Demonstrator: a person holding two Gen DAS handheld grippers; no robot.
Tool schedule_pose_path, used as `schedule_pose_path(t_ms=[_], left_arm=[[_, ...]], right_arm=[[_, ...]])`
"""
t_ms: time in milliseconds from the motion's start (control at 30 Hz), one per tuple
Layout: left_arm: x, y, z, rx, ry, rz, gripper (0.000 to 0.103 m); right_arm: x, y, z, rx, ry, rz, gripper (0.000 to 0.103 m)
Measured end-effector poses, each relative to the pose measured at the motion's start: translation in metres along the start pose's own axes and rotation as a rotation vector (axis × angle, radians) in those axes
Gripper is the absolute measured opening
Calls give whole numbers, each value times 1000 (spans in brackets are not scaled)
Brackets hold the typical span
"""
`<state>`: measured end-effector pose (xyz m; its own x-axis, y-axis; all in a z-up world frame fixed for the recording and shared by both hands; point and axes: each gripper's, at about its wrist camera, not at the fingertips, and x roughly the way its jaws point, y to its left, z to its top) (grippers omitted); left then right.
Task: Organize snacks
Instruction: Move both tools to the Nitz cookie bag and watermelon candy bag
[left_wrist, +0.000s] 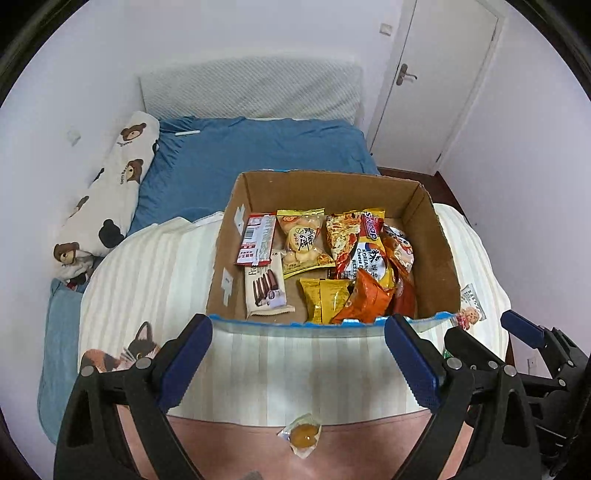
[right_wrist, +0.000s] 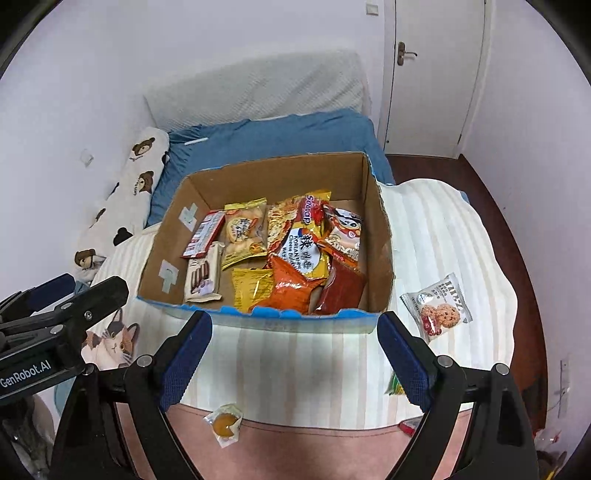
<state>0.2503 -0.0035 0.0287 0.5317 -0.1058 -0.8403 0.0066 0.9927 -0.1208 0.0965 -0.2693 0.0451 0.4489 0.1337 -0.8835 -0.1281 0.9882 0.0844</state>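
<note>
An open cardboard box (left_wrist: 439, 251) (right_wrist: 380, 236) stands on a cream striped blanket and holds several snack packets lying flat. In front of it hovers my left gripper (left_wrist: 299, 354), open and holding nothing. My right gripper (right_wrist: 295, 354) hangs beside it, also open with nothing between its fingers. A small clear packet with a yellow sweet (left_wrist: 303, 435) (right_wrist: 224, 424) lies on the pink cover below both. A cookie packet (right_wrist: 437, 306) (left_wrist: 470, 308) lies on the blanket right of the box. A green packet (right_wrist: 393, 386) and a red one (right_wrist: 410, 426) peek out by the right finger.
The blanket (left_wrist: 147, 280) covers a bed with a blue sheet (left_wrist: 258, 147) and a long bear-print pillow (left_wrist: 118, 184) at the left wall. A closed white door (right_wrist: 432, 74) and dark wood floor (right_wrist: 517, 236) are at the right. A cat print (right_wrist: 114, 339) marks the blanket's left.
</note>
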Motion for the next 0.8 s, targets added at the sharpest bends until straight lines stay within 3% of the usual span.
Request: schedule_pose_path(t_ms=[267,367,567,600,700,800], left_arm=[[-8,-13,-30,18,-12,12,96],[8,-24,-46,27,36,24,96],[52,-66,-84,62,181,-2,96],[61,-77,-91,80,200,6,96],[83,-108,-102,143,239,15,96],[99,-139,-109,246,232,70,96]], right_arm=[[-8,-26,-35,99,32,97,93],[4,-58,-53,178,75,111,93],[30,-147,-94,324,159,42,93],[34,-160,-98,339,166,36,88],[55,-183,-100,271,208,8,83],[84,-184,-95,70,267,-11,84]])
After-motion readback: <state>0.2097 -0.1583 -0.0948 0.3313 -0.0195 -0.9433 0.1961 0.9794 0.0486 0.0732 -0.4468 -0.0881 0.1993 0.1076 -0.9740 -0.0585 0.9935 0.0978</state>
